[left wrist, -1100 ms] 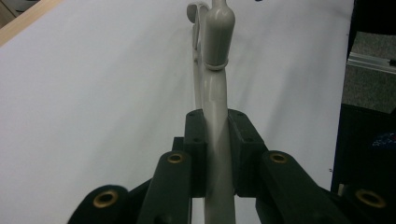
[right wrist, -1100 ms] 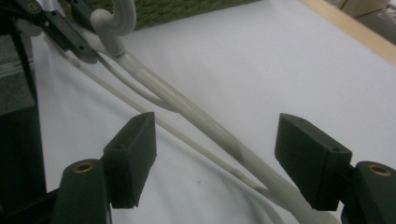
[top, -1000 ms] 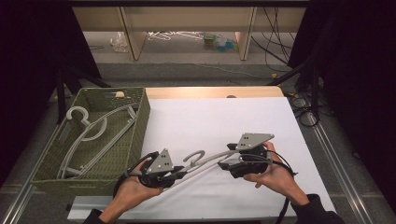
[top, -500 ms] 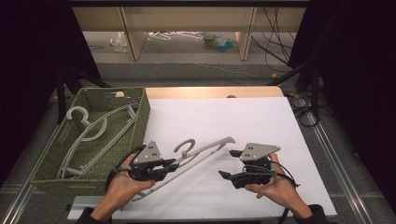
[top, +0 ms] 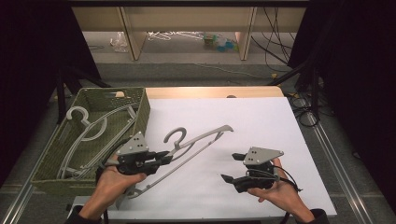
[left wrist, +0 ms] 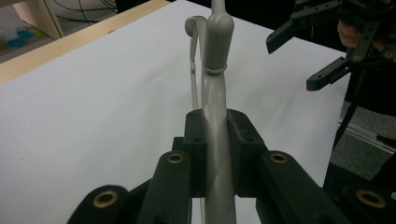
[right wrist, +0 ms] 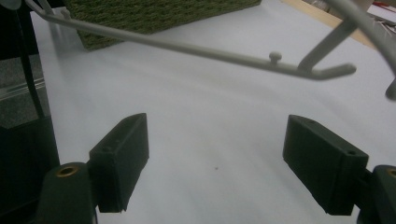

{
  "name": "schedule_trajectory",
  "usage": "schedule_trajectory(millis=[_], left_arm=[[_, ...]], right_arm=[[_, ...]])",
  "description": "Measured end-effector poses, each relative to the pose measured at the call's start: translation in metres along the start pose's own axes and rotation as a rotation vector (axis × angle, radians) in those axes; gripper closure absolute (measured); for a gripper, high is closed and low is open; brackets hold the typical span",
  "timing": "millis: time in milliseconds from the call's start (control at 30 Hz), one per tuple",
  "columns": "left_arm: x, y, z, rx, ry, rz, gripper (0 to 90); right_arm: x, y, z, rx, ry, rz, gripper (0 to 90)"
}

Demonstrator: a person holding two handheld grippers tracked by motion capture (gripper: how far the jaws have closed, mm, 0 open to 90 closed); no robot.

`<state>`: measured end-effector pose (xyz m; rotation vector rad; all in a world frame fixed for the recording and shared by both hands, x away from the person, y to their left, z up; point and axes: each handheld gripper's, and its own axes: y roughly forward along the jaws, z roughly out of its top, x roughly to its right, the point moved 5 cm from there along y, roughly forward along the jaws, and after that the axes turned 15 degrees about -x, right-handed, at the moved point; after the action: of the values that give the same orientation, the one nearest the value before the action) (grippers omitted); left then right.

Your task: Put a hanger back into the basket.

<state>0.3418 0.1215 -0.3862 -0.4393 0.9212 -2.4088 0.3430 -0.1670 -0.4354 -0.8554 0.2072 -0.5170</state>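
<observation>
a grey clothes hanger (top: 196,142) is clamped by the left gripper (top: 164,156); to its right, the right gripper (top: 232,167) is spread wide, holding nothing, its jaws just opened

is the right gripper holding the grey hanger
No, the right gripper has its jaws wide apart with nothing between them, while the grey hanger is clamped in the left gripper.

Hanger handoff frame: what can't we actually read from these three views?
- Grey hanger, lower end: high view, hidden behind the left gripper and hand.
- Same hanger: right gripper view, hook and both ends cut off by the frame edges.
- How many hangers lie in the green basket: high view, overlapping and too small to count.
- Clutter on the floor past the table: high view, too small to identify.
</observation>
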Motion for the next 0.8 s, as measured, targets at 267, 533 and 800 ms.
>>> schedule_trajectory(millis=[267, 533, 800], left_arm=[[-0.001, -0.039, 0.003, 0.046, -0.023, 0.006, 78.8], [-0.013, -0.075, 0.007, 0.065, -0.037, 0.044, 78.7], [-0.034, -0.099, 0.009, 0.087, -0.104, 0.055, 78.8]], right_arm=[[0.0, -0.001, -0.006, -0.008, 0.003, 0.007, 23.5], [-0.002, 0.0, -0.007, -0.007, 0.002, 0.014, 23.5], [0.0, 0.0, -0.009, -0.014, 0.007, 0.014, 23.6]])
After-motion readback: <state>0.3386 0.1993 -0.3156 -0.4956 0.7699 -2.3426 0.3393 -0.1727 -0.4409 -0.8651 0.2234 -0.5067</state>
